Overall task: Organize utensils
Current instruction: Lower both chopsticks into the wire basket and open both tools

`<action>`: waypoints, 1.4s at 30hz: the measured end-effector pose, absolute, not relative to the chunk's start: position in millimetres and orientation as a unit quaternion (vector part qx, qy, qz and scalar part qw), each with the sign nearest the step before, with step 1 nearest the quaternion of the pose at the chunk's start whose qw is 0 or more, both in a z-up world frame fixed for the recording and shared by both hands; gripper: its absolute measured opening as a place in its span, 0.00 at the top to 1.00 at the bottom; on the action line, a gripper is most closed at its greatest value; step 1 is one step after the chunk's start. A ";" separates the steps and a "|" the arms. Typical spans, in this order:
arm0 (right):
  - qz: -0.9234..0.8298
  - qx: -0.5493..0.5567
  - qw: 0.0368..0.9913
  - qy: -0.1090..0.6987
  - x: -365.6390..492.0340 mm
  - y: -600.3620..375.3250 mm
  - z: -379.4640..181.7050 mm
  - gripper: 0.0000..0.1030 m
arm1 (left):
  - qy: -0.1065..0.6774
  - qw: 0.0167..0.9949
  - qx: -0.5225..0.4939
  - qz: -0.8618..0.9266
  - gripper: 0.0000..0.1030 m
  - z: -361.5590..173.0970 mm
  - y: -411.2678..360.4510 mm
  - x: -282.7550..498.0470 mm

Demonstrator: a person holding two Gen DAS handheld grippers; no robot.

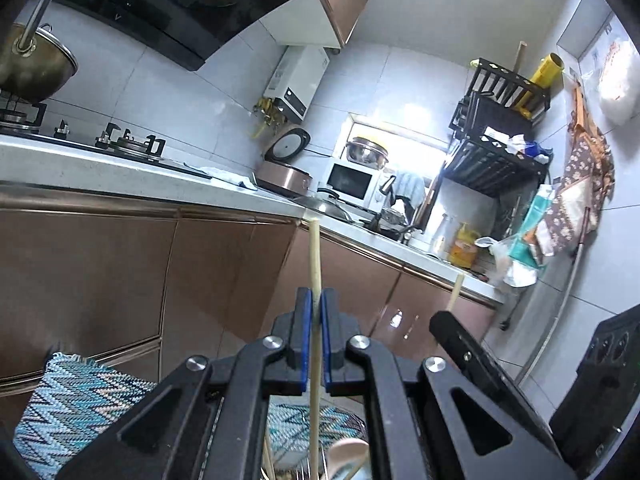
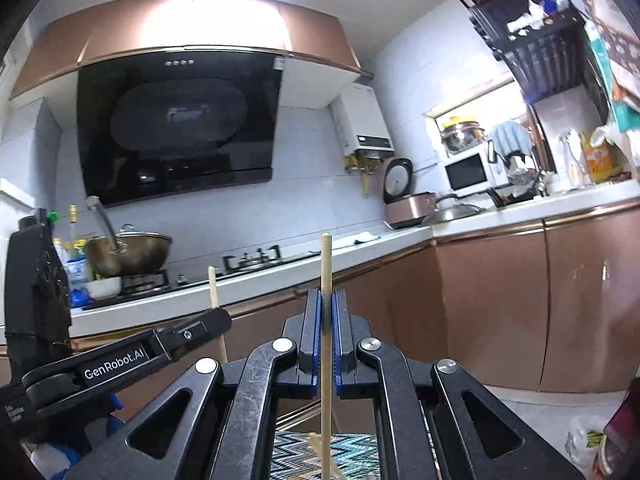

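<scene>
My left gripper (image 1: 316, 300) is shut on a pale wooden chopstick (image 1: 315, 256) that stands upright between its blue pads, its tip level with the counter edge. My right gripper (image 2: 328, 300) is shut on a second wooden chopstick (image 2: 326, 264), also upright. In the left wrist view the right gripper (image 1: 444, 318) shows at the lower right with its chopstick (image 1: 456, 292) poking up. In the right wrist view the left gripper (image 2: 224, 316) reaches in from the left with its chopstick (image 2: 213, 288). More utensils (image 1: 344, 460) lie below, mostly hidden by the gripper body.
A zigzag-patterned cloth (image 1: 72, 404) lies below both grippers. Brown cabinets (image 1: 100, 280) and a white L-shaped counter (image 1: 120, 168) fill the front. On it stand a gas hob (image 1: 128, 146), a pot (image 2: 128, 254), a rice cooker (image 1: 286, 176) and a microwave (image 1: 352, 182). A black rack (image 1: 500, 136) hangs at right.
</scene>
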State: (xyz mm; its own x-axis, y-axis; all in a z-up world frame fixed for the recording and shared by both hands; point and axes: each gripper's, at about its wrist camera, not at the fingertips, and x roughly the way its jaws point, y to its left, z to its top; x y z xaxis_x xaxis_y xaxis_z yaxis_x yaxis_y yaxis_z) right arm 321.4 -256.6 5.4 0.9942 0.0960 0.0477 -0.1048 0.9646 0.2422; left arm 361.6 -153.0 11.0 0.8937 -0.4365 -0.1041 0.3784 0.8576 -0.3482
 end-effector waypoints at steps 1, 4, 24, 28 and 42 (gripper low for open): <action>0.047 0.123 0.991 -0.016 324.7 -258.5 0.0 0.95 | 0.088 0.961 -0.161 -0.208 0.96 5.8 -155.7 365.7; 0.037 0.117 0.992 -0.010 332.3 -259.3 -12.5 0.95 | 0.082 0.965 -0.156 -0.195 0.96 -7.8 -165.7 375.9; 0.016 0.126 0.992 0.005 352.4 -267.6 -55.3 0.95 | 0.087 0.970 -0.150 -0.171 0.96 -58.2 -181.5 394.9; 0.016 0.123 0.992 0.010 352.5 -265.6 -60.6 0.95 | 0.092 0.969 -0.149 -0.172 0.96 -65.3 -183.5 395.8; 0.010 0.145 0.989 0.027 335.1 -268.5 -73.9 0.82 | 0.110 0.966 -0.160 -0.171 0.74 -69.1 -163.9 372.7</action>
State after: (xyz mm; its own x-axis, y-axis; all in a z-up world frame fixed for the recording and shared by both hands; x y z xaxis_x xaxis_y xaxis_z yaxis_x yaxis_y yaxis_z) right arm 335.1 -268.5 -73.9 0.9984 0.0273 -0.0502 -0.0117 0.9576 0.2878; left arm 372.7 -163.9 -69.1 0.9177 -0.3651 -0.1570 0.2947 0.8902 -0.3474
